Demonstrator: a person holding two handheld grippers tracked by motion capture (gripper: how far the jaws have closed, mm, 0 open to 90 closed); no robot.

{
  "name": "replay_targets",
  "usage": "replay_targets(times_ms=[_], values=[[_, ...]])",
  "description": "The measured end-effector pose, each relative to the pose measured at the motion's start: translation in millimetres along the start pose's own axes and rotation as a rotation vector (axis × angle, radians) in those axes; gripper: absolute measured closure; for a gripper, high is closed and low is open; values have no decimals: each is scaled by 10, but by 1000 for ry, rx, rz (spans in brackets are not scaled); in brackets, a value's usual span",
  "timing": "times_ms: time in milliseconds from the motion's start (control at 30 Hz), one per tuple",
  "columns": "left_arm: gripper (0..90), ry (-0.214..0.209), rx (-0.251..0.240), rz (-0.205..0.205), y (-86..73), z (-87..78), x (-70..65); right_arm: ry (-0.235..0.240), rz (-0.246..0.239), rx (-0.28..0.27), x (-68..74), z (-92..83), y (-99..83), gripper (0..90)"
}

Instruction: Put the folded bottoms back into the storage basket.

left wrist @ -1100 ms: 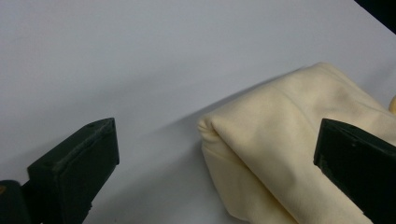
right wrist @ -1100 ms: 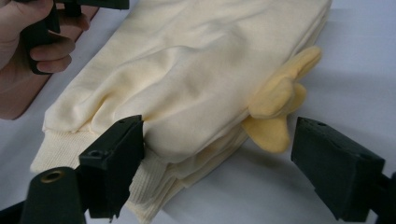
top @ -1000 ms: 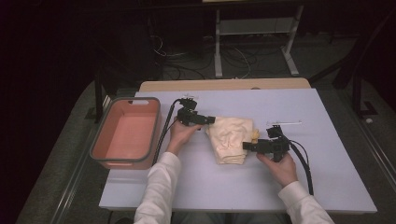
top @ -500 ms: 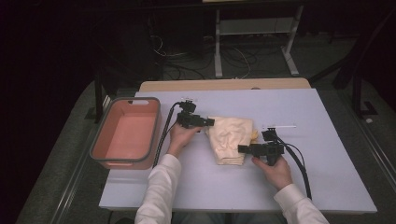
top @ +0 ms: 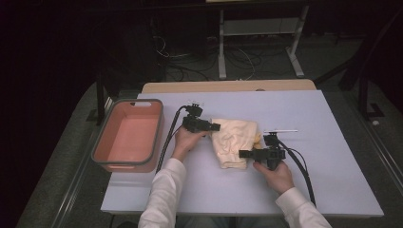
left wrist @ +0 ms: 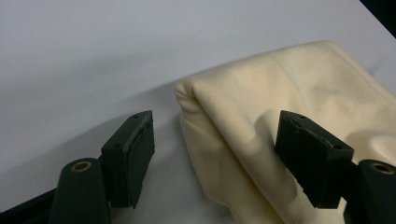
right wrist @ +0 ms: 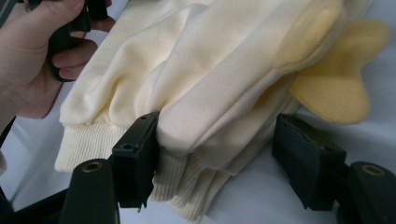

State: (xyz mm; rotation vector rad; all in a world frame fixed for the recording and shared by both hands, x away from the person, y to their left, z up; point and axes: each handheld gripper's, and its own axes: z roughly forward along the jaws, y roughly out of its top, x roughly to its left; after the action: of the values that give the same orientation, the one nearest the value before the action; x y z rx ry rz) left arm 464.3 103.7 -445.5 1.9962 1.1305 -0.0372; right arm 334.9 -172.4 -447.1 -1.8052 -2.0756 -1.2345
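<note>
A folded cream sweatshirt [top: 235,141] lies in the middle of the lavender table [top: 309,185]. My left gripper [top: 216,127] reaches its far left corner. In the left gripper view the jaws [left wrist: 215,119] straddle that folded corner [left wrist: 280,88]; they have just been closing, and the left pad still stands clear of the cloth. My right gripper [top: 242,153] is at the near edge. Its jaws [right wrist: 215,121] have also been closing around the stacked folds and ribbed hem [right wrist: 219,74], with a gap at the right pad.
A pink tub [top: 128,102] with a grey rim stands at the table's left edge. A thin pen-like stick [top: 281,131] lies right of the sweatshirt. Cables trail from both grippers toward the person. Bare table spreads to the right and front.
The right gripper has slid a little left onto the sweatshirt's near edge. The left hand has stayed at the far corner.
</note>
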Motion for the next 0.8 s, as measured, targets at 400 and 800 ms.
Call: replay_targets(times_ms=[400, 800], values=[[457, 18, 3, -38, -29, 68, -91, 67, 1, 17, 0, 48, -17, 490], [652, 15, -35, -158, -77, 109, -110, 67, -56, -7, 35, 36, -33, 603]])
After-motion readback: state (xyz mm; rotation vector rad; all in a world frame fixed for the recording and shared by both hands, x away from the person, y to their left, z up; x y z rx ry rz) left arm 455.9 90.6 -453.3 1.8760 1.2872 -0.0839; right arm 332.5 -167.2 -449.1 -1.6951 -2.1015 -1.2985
